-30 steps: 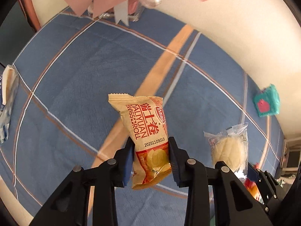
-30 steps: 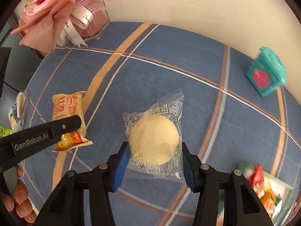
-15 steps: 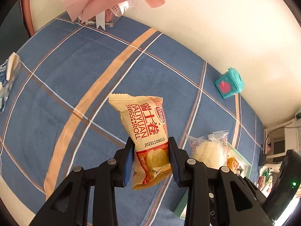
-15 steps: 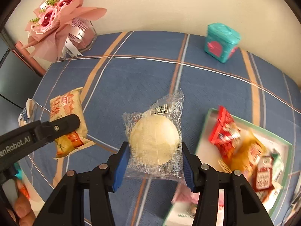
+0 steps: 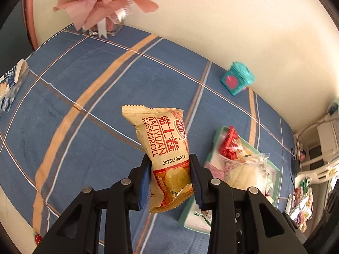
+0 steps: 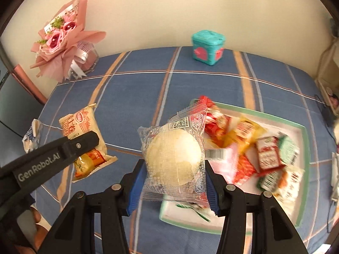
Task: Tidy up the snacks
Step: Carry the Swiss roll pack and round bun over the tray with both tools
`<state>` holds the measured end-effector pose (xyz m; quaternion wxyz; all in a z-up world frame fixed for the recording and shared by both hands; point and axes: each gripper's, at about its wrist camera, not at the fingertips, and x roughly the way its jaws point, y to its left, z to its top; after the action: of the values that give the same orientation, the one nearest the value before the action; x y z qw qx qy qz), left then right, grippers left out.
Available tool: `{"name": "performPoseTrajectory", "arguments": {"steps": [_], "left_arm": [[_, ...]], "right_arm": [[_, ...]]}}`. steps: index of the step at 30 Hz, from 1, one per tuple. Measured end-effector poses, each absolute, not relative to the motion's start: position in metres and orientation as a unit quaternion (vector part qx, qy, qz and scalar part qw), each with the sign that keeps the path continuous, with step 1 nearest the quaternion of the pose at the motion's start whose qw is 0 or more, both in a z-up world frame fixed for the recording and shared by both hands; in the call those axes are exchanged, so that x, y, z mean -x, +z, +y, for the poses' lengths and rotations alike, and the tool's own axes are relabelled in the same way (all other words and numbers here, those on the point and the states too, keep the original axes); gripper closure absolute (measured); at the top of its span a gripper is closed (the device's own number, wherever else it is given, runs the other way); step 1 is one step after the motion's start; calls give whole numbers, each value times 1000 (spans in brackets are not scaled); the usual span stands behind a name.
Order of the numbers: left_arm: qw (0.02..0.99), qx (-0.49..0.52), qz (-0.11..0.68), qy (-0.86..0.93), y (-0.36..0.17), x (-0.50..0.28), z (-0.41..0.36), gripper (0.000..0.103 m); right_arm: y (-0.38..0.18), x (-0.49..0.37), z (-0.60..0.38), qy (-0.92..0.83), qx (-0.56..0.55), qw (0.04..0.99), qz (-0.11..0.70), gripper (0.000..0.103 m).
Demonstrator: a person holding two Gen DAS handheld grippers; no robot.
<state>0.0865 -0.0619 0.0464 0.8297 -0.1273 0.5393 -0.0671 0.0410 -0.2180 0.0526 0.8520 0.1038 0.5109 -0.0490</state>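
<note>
Left gripper [image 5: 170, 178]: closed on the tan and red plastic packet of Swiss roll [image 5: 166, 154], with its blue pads pressing both sides of the lower half; the packet stands upright in the air above the blue cloth with orange and white stripes [image 5: 101, 97].
Right gripper [image 6: 172, 183]: closed on the clear plastic packet with a round pale bun [image 6: 173, 158], which it holds above the near left corner of the tray.
Tray: a white rectangular tray with a green rim [image 6: 302, 158] lies on the cloth at the right; inside it is a loose heap of small snack packets in red, yellow, pink and green [image 6: 254, 148], somewhat blurred.
Left gripper in the right view: its black finger [image 6: 70, 148] crosses the Swiss roll packet, left of the bun and well apart from the tray.
Back of the cloth: a teal cube-shaped box with red hearts [image 6: 207, 47] near the cream wall; a bouquet in pink paper [image 6: 63, 40] at the far left corner.
Left edge: a crumpled blue and white packet [image 5: 10, 84] lies on the cloth.
</note>
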Motion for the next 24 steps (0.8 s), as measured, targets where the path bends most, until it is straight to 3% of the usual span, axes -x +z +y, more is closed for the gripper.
{"name": "performPoseTrajectory", "arguments": {"steps": [24], "left_arm": [[859, 68, 489, -139, 85, -36, -136, 67]], "right_arm": [[74, 17, -320, -147, -184, 852, 468, 48]]}}
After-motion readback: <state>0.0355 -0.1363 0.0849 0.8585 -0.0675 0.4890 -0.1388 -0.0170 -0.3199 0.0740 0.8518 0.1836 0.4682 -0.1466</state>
